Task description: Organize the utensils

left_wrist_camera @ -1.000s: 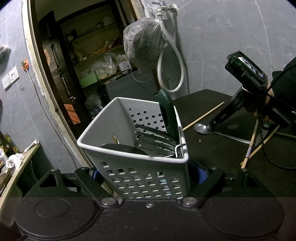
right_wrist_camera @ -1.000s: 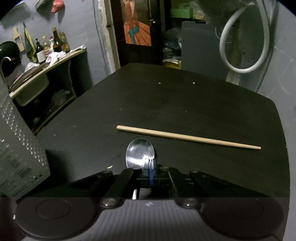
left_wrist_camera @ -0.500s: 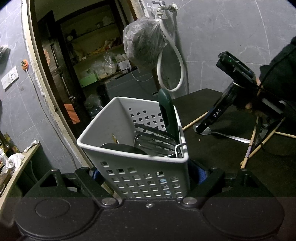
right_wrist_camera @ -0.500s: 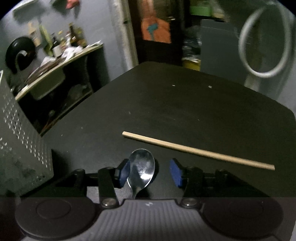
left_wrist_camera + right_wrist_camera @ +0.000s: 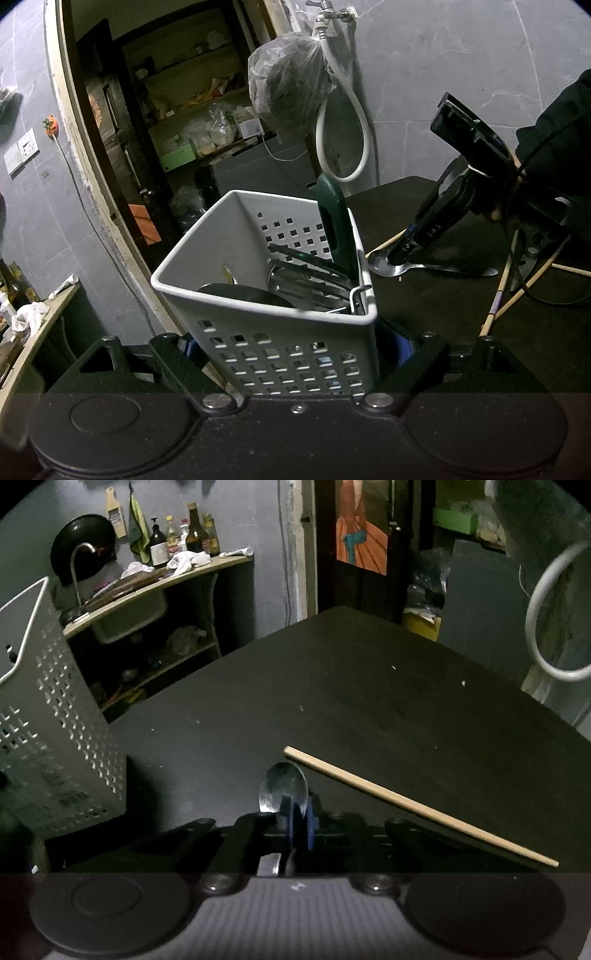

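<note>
My left gripper point(image 5: 295, 347) is shut on a white perforated basket point(image 5: 258, 299), its blue pads pressing both side walls. Inside stand a green-handled utensil point(image 5: 334, 225), several metal utensils point(image 5: 314, 273) and something dark and round. My right gripper point(image 5: 299, 819) points down at the black table point(image 5: 369, 701); its jaws are closing, and the blue pads pinch the neck of a steel spoon point(image 5: 282, 790). In the left wrist view that gripper point(image 5: 410, 247) stands over the spoon point(image 5: 384, 264), right of the basket. The basket point(image 5: 55, 720) rises at the left of the right wrist view.
A wooden chopstick point(image 5: 406, 808) lies just beyond the spoon. More chopsticks point(image 5: 496, 306) and a black cable point(image 5: 546, 299) lie at the right. A person's dark sleeve point(image 5: 554, 155) holds the right gripper. A white hose point(image 5: 354, 155) and a bag hang on the wall.
The right gripper opened around the spoon's bowl, then shut again on its neck, rolling and shifting a little. The left gripper and the basket have not moved.
</note>
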Demonstrator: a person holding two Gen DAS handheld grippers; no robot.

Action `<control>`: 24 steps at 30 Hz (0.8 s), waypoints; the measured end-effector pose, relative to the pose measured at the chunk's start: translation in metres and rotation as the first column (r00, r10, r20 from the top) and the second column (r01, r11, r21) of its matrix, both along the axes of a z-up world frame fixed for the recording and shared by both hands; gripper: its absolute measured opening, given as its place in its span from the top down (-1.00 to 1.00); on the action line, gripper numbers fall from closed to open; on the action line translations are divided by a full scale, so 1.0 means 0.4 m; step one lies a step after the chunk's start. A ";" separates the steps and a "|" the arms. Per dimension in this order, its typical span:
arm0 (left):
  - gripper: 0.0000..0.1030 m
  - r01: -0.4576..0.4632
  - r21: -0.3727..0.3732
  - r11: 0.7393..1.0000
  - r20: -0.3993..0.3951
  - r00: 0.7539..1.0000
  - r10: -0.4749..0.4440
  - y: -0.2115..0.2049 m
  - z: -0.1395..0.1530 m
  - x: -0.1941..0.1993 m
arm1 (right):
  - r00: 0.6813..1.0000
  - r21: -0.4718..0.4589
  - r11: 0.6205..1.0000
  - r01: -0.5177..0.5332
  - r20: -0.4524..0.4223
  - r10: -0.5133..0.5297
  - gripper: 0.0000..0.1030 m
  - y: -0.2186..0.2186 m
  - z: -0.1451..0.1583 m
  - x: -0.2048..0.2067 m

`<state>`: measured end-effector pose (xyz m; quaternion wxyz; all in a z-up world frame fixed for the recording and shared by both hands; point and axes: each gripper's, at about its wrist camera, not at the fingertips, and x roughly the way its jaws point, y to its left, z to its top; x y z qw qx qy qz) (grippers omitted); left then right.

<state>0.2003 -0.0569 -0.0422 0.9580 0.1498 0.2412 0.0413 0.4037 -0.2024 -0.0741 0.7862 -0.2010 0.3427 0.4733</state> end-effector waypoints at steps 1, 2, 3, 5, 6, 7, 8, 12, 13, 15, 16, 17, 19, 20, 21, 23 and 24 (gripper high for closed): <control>-0.75 0.001 -0.001 1.000 0.000 1.000 -0.001 -0.001 0.000 0.000 | 1.000 -0.005 1.000 -0.002 0.006 0.003 0.85 0.005 0.000 -0.007; -0.74 0.001 -0.001 1.000 0.000 1.000 -0.001 0.001 0.000 0.000 | 1.000 -0.008 1.000 -0.001 0.007 0.001 0.85 0.009 0.000 -0.011; -0.74 0.001 -0.001 1.000 0.000 1.000 -0.001 0.001 0.000 0.000 | 1.000 -0.011 1.000 0.002 0.000 -0.002 0.82 0.012 -0.001 -0.013; -0.74 0.003 -0.002 1.000 0.000 1.000 -0.003 0.003 -0.001 0.000 | 0.999 -0.017 1.000 -0.003 -0.034 0.002 0.80 0.016 -0.008 -0.012; -0.74 0.004 -0.002 1.000 0.000 1.000 -0.004 0.004 -0.001 0.001 | 0.999 -0.013 1.000 -0.010 -0.046 0.010 0.79 0.017 -0.012 -0.011; -0.74 0.004 -0.002 1.000 0.001 1.000 -0.004 0.003 -0.001 0.001 | 0.998 -0.004 1.000 -0.011 -0.054 0.010 0.78 0.017 -0.012 -0.010; -0.74 0.003 -0.003 1.000 0.001 1.000 -0.003 0.004 -0.001 0.001 | 0.998 0.001 1.000 -0.009 -0.062 0.009 0.78 0.017 -0.013 -0.006; -0.74 0.002 -0.004 1.000 -0.001 1.000 -0.002 0.006 -0.001 0.001 | 0.989 0.041 0.999 -0.011 -0.150 0.017 0.33 0.008 -0.010 0.019; -0.74 0.002 -0.004 1.000 -0.002 1.000 -0.002 0.006 -0.001 0.001 | 0.984 0.058 0.998 -0.012 -0.178 0.022 0.15 0.002 -0.010 0.033; -0.74 0.001 -0.004 1.000 -0.003 1.000 -0.001 0.007 -0.001 0.002 | 0.980 0.071 0.997 -0.018 -0.199 0.032 0.14 0.001 -0.008 0.047; -0.74 0.000 -0.005 1.000 -0.004 1.000 0.000 0.007 0.000 0.003 | 0.978 0.070 0.997 -0.030 -0.202 0.043 0.14 0.004 -0.009 0.056; -0.74 -0.001 -0.005 1.000 -0.005 1.000 0.001 0.007 0.000 0.004 | 0.978 0.066 0.997 -0.047 -0.200 0.059 0.13 0.007 -0.009 0.061; -0.74 -0.003 -0.005 1.000 -0.006 1.000 0.003 0.006 0.000 0.005 | 0.979 0.047 0.994 -0.099 -0.176 0.105 0.12 0.023 -0.006 0.066; -0.74 -0.004 -0.006 1.000 -0.007 1.000 0.004 0.005 0.000 0.006 | 0.979 0.031 0.992 -0.126 -0.158 0.130 0.13 0.033 -0.004 0.068; -0.74 -0.005 -0.006 1.000 -0.008 1.000 0.005 0.005 0.000 0.007 | 0.978 0.009 0.987 -0.161 -0.135 0.161 0.13 0.045 -0.001 0.066; -0.74 -0.007 -0.007 1.000 -0.008 1.000 0.007 0.006 0.000 0.009 | 0.971 -0.027 0.975 -0.221 -0.102 0.217 0.14 0.066 0.003 0.060; -0.74 -0.008 -0.007 1.000 -0.008 1.000 0.008 0.006 0.000 0.009 | 0.967 -0.046 0.968 -0.246 -0.083 0.242 0.27 0.076 0.004 0.056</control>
